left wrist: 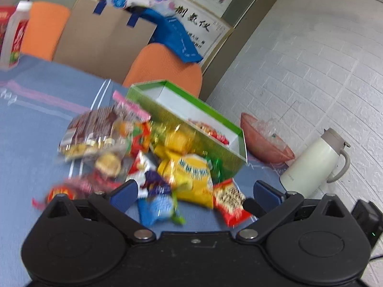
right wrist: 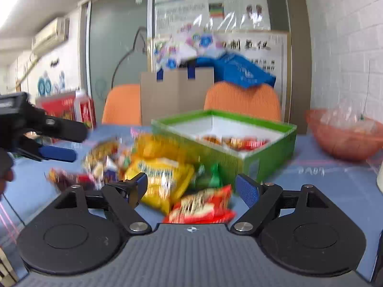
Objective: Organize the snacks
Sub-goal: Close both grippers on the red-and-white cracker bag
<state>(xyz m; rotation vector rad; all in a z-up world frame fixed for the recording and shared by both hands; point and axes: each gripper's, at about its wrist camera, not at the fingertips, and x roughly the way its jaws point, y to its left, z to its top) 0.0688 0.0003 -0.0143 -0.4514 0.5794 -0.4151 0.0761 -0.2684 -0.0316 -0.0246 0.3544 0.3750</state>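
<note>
Snacks heaped beside the green box, both grippers empty

I held the left gripper (left wrist: pixel 195 191) and right gripper (right wrist: pixel 191 187) over the table (left wrist: pixel 36 124), each with jaws wide apart. The snack pile (left wrist: pixel 134 148) lay against the green box's (right wrist: pixel 270 153) near wall; a few packets already sat inside, too blurred to count. One yellow bag (right wrist: pixel 160 179) and one red packet (right wrist: pixel 203 205) lay nearest. They looked light, crinkly and slippery, best pinched at a sealed edge.

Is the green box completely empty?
No, the green box already holds a few red and orange snack packets on its white floor.
</note>
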